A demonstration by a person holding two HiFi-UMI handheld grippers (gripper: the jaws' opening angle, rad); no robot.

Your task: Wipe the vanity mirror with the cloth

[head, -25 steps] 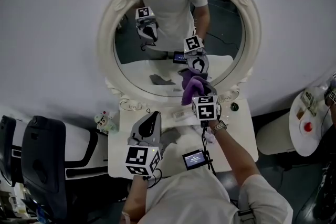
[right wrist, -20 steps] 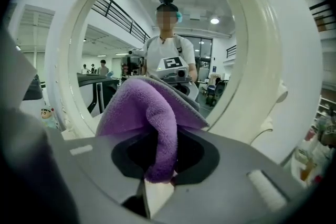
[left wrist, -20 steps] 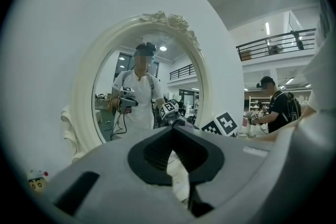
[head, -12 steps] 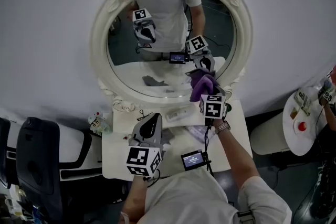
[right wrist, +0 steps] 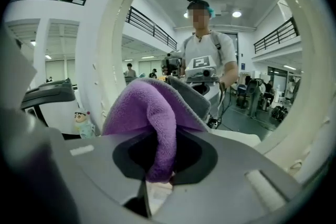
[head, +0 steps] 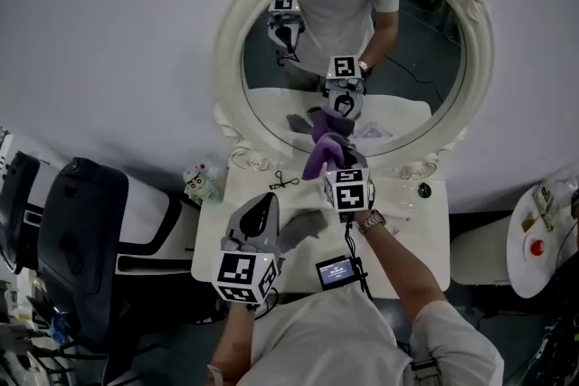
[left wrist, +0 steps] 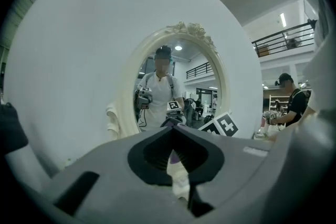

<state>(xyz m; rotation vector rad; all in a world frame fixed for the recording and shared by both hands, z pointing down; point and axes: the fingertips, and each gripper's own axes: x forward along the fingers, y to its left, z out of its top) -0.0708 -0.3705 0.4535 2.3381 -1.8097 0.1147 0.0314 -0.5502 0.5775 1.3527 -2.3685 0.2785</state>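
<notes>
— Well, head view first. Whereabouts of the cloth?
— Pinched in the right tool [head: 333,160]. Purple cloth [head: 321,149], pressed to the lower glass of the mirror [head: 425,50], meeting its own reflection there.
— And lower down?
— Left tool [head: 263,202], pressed together, gripping nothing. Hangs over the white desk [head: 412,230], apart from the glass. Small figurine [head: 201,183] at the desk's back left corner, dark chair [head: 81,240] off to the left.
— Next, left gripper view?
— Looks along the left tool [left wrist: 173,131], tips met, nothing between them. Faces the oval mirror [left wrist: 205,81] in its carved white frame, with a person holding both tools reflected in it.
— Then right gripper view?
— Shows the right tool [right wrist: 160,165] clamped on the cloth [right wrist: 152,113]. Bunched in a thick fold rising out of the jaws, with a grey underside showing at the top. Mirror [right wrist: 252,55] close ahead, filling most of the view. Figurine [right wrist: 84,122] low on the left, outside the frame.
</notes>
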